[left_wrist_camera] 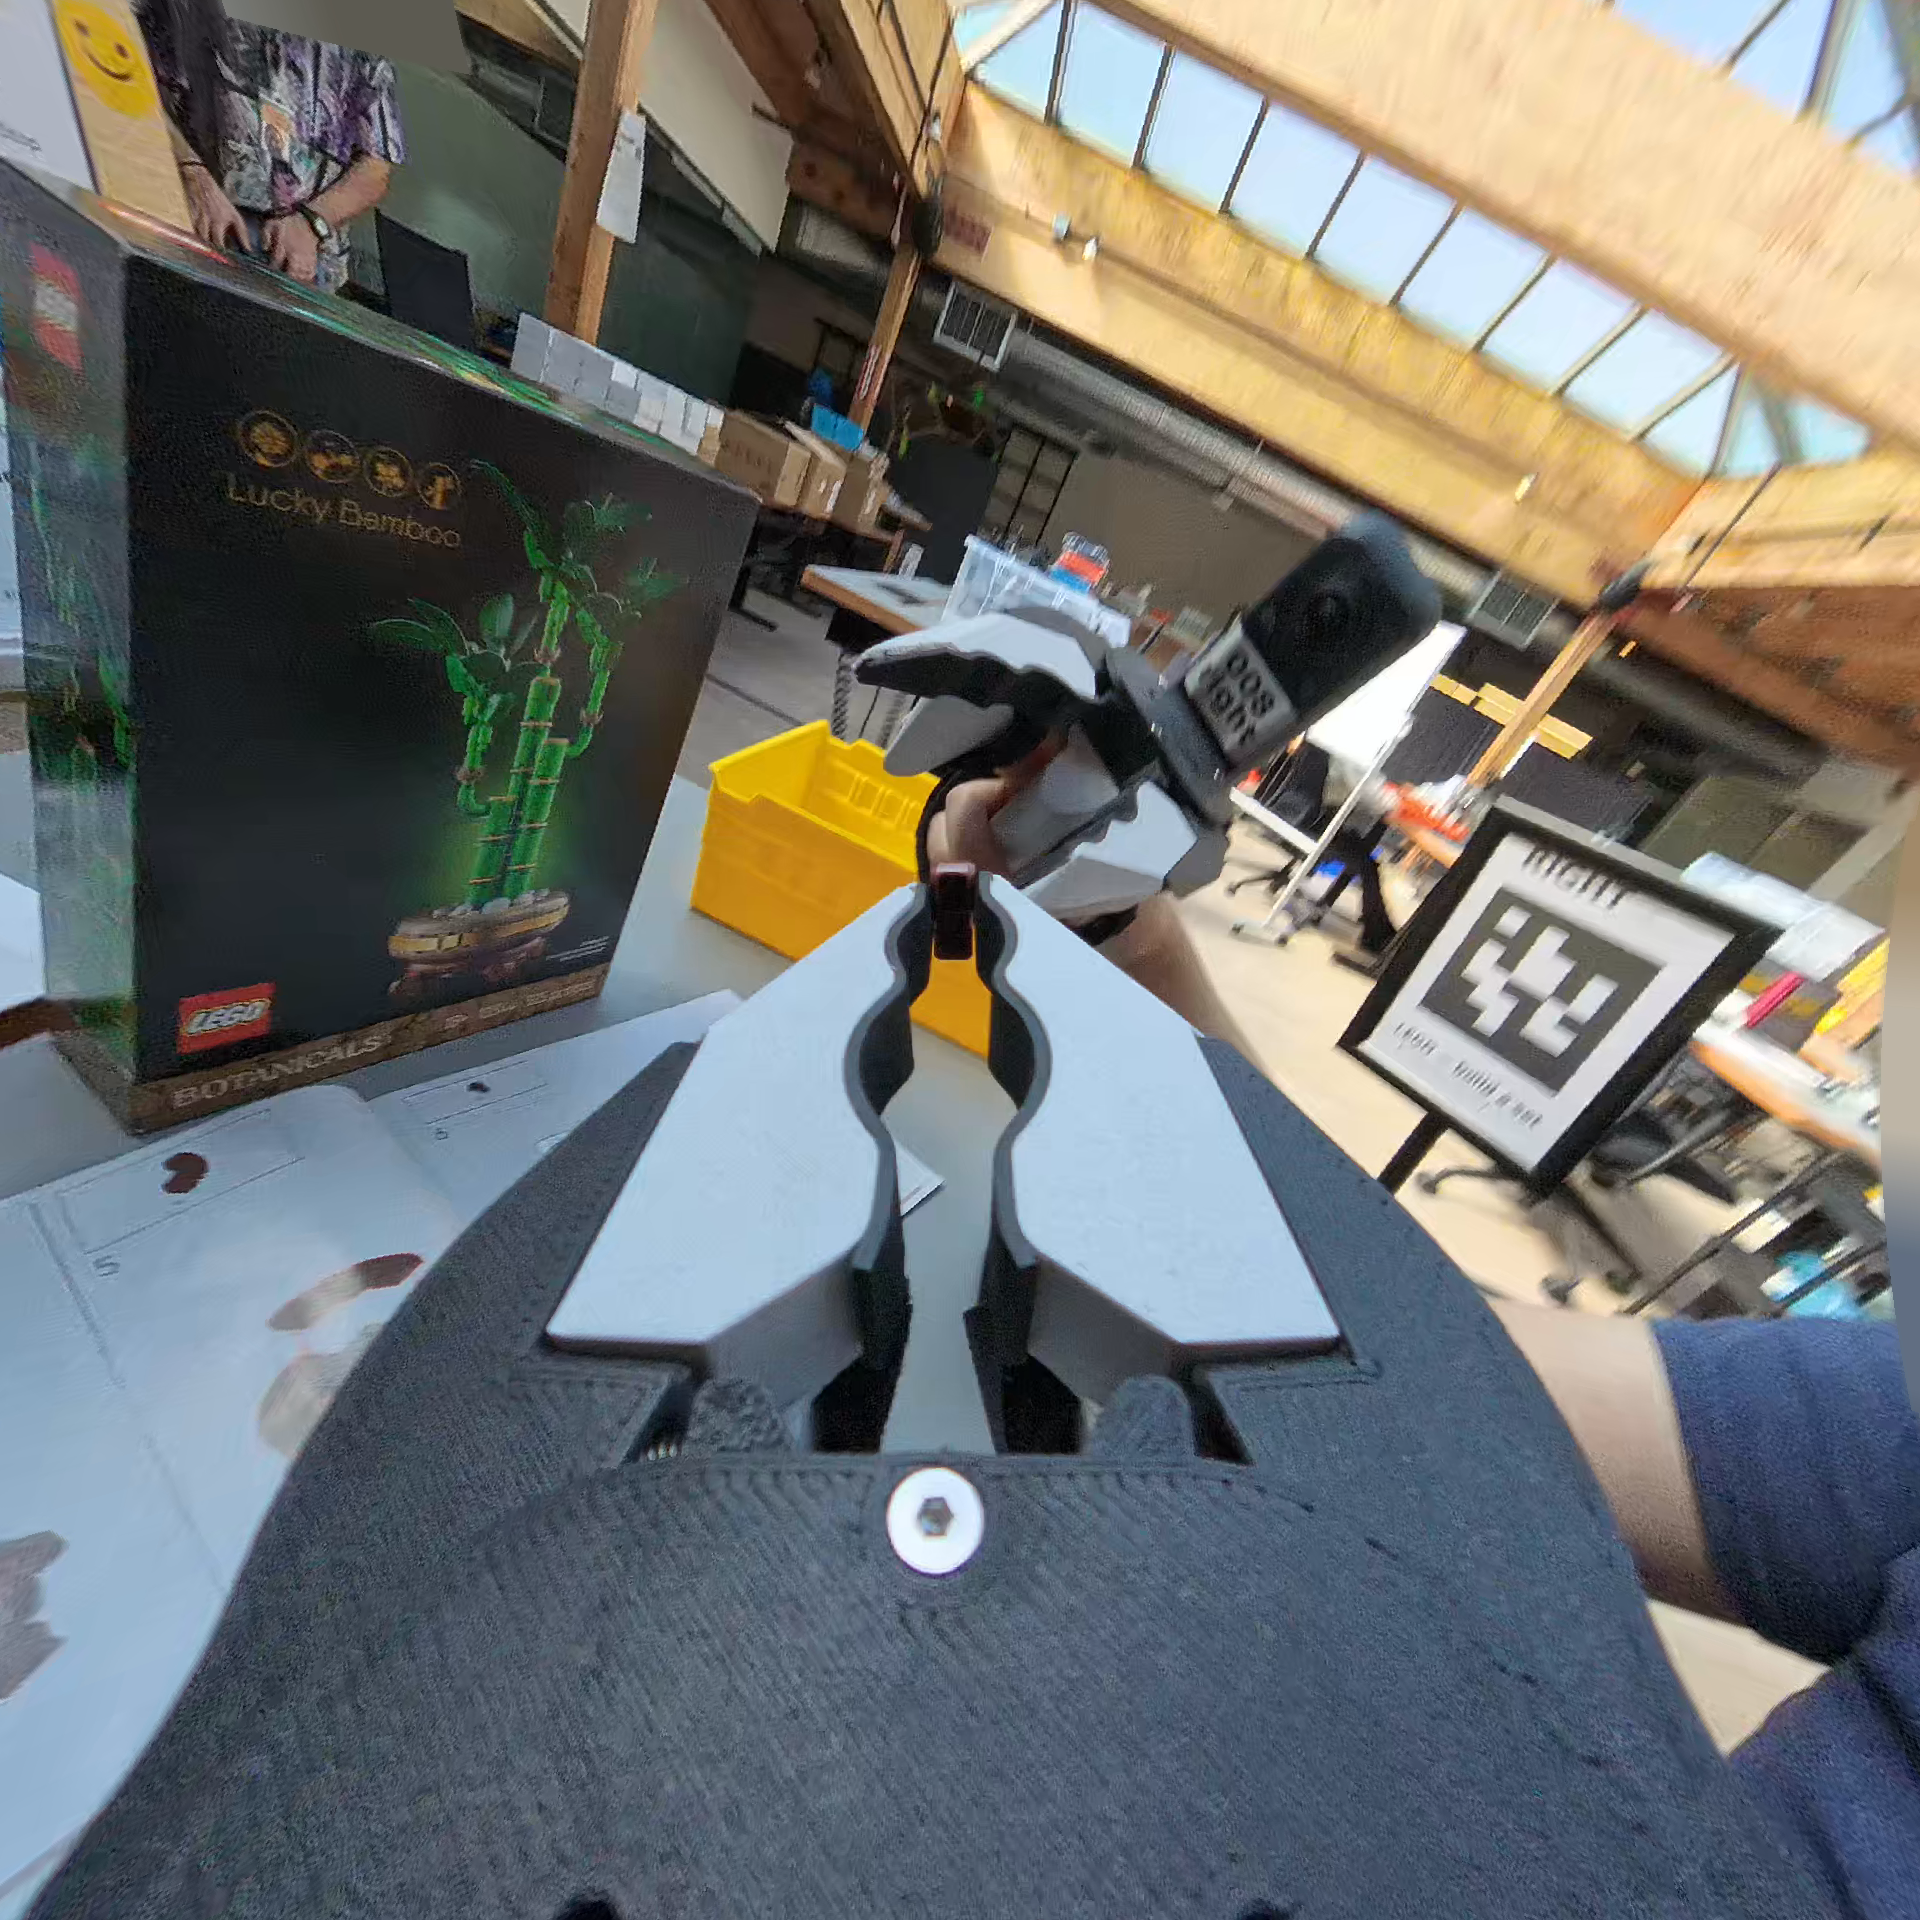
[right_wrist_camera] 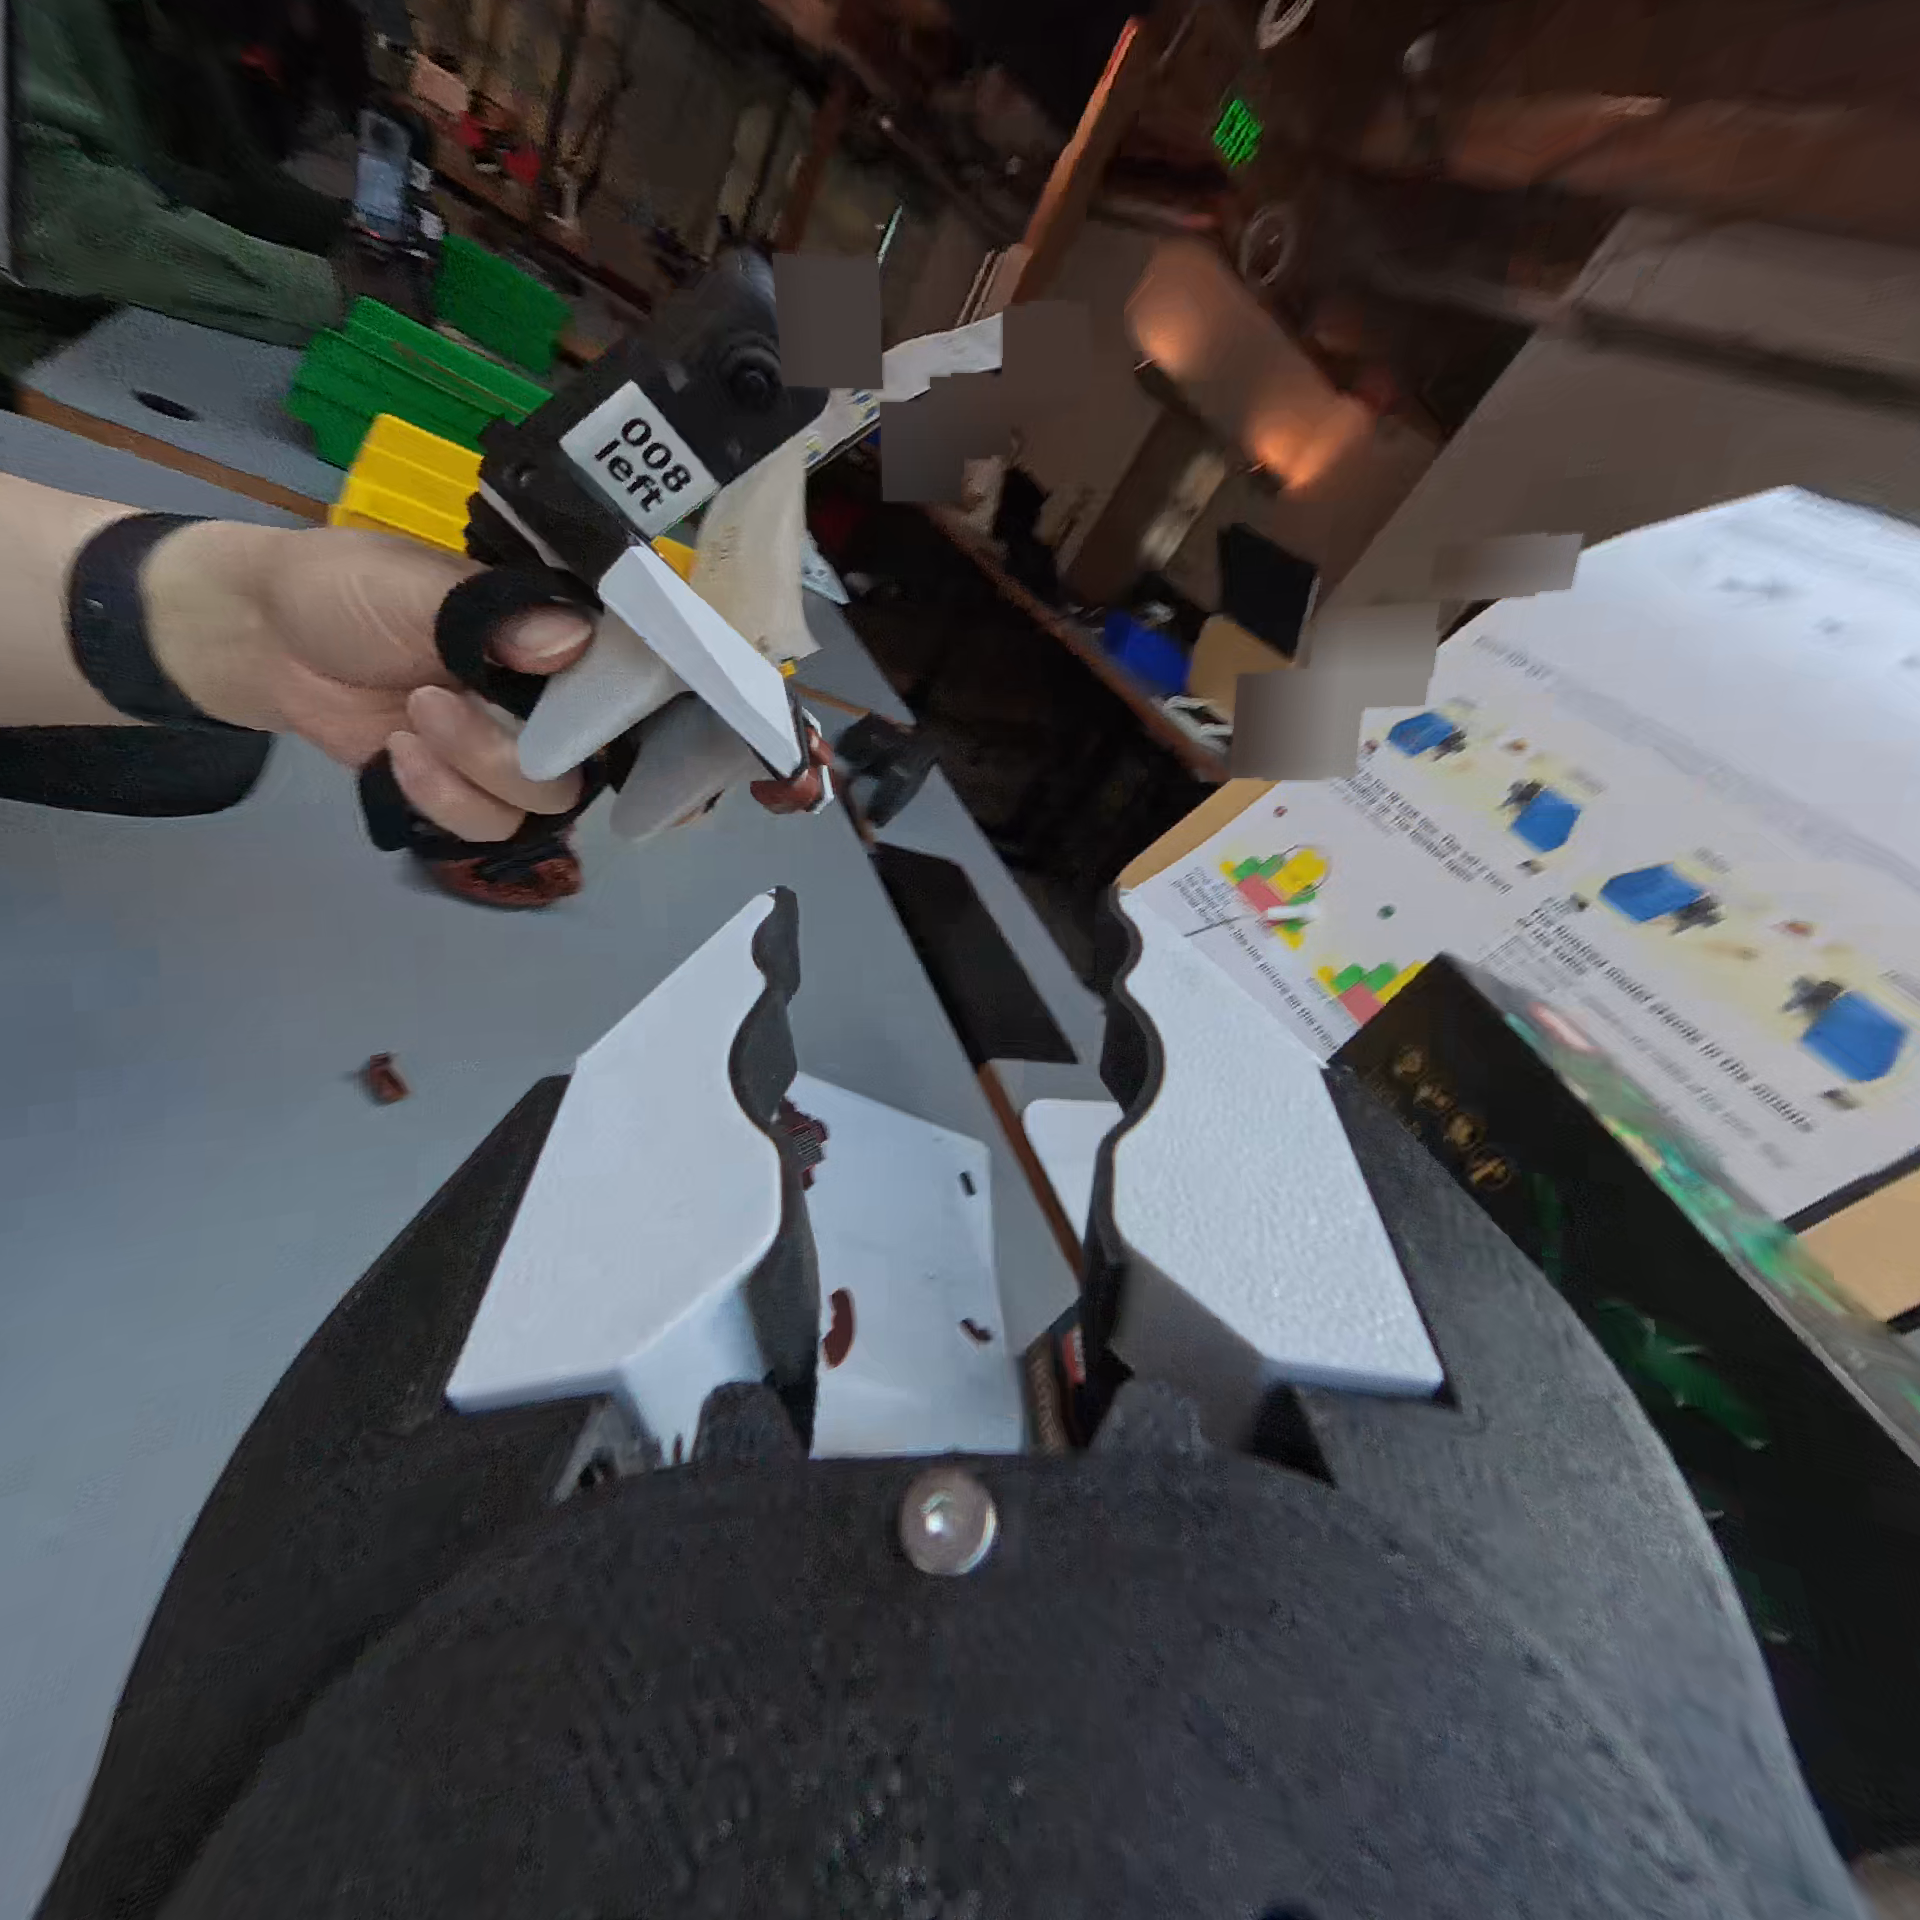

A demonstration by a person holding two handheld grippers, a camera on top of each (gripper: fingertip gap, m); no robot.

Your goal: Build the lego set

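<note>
Early in the build, by the look of it: only a few small reddish-brown parts out, no assembled model in sight. Left tongs (left_wrist_camera: 954, 914) clamped at the very tips on a small dark reddish-brown brick (left_wrist_camera: 953, 912), lifted off the counter (right_wrist_camera: 156, 1143) and held up in the air. Right tongs (right_wrist_camera: 951, 925) spread wide apart and empty, pointed toward the left pair, a little short of the held piece. Probably a handover or a mid-air join in preparation.

Next move, as a judgement: bringing the open right tongs around the free end of the brick, or down to fetch a mate for it. Fine alignment needed, given how little of the piece sticks out past the tips.

Below the right tongs, an open instruction booklet (right_wrist_camera: 904, 1226) flat on the counter; left of them, one loose brown piece (right_wrist_camera: 384, 1077). Ahead and left of the left tongs, the set's dark box (left_wrist_camera: 395, 665) standing upright; straight beyond their tips, a yellow bin (left_wrist_camera: 810, 842).

Hard to make out: exact shape of the clamped brick, mostly covered by the tips. Bin contents hidden behind its wall. A brown rounded object under the left hand too blurred to identify.
</note>
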